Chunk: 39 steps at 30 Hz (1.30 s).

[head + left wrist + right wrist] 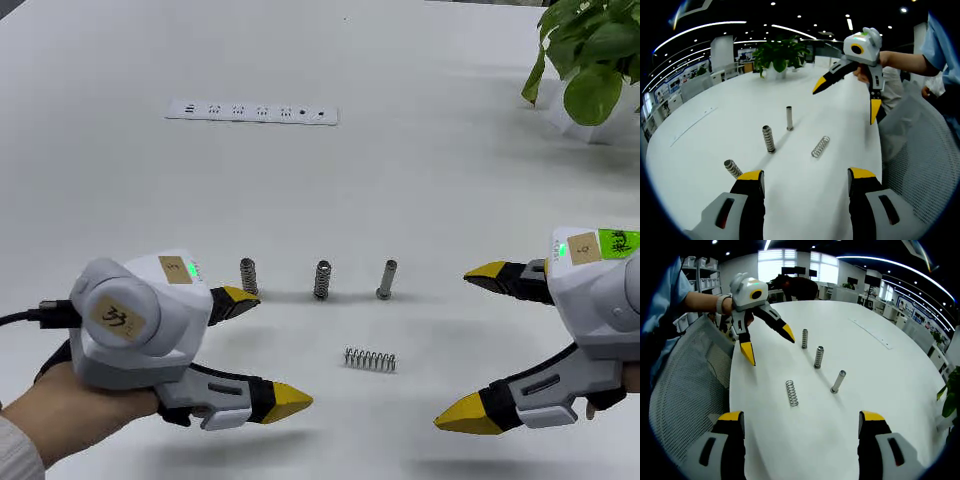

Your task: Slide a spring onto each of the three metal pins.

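Observation:
Three metal pins stand in a row on the white table. The left pin (248, 276) and the middle pin (322, 279) each wear a spring. The right pin (386, 279) is bare. A loose spring (370, 359) lies flat in front of them, between the grippers. My left gripper (262, 347) is open at the lower left, its upper fingertip close to the left pin. My right gripper (478, 342) is open at the lower right, empty. In the left gripper view the loose spring (820, 146) lies ahead; in the right gripper view it (791, 392) lies just ahead too.
A white power strip (252, 112) lies at the back of the table. A potted green plant (590, 60) stands at the back right corner. A mesh chair (685, 385) is beside the table's near edge.

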Each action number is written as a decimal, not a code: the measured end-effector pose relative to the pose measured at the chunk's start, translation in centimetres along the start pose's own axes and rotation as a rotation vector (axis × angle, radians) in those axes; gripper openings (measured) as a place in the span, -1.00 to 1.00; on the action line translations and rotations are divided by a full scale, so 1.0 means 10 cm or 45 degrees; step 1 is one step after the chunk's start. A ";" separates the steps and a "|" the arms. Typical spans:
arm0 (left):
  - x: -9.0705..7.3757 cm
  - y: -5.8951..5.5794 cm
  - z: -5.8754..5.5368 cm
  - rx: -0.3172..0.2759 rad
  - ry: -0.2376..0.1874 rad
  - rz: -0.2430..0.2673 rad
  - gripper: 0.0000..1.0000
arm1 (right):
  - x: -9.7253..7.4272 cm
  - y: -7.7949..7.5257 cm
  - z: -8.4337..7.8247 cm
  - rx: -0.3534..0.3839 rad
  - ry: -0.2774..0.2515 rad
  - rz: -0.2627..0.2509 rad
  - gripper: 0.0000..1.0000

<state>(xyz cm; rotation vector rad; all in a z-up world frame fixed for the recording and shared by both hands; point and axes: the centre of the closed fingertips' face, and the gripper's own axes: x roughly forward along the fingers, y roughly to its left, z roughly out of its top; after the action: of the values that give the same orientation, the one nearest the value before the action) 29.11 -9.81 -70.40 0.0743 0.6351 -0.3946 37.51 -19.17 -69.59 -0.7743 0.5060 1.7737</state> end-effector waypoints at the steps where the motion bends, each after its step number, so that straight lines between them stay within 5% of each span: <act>1: 0.02 0.00 0.01 0.009 0.007 -0.007 0.35 | 0.00 0.00 0.00 0.001 0.001 -0.001 0.91; 16: 0.39 -0.14 0.14 0.106 0.042 -0.126 -0.16 | -0.09 0.01 -0.07 0.027 -0.001 -0.023 0.91; 39: 0.68 -0.21 0.01 0.217 0.085 -0.199 -0.60 | -0.15 0.09 -0.14 0.081 -0.011 -0.046 0.91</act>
<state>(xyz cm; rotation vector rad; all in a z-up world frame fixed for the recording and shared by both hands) 33.37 -14.03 -74.27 0.2021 0.6744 -0.5992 37.38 -21.44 -69.51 -0.7271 0.5366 1.7188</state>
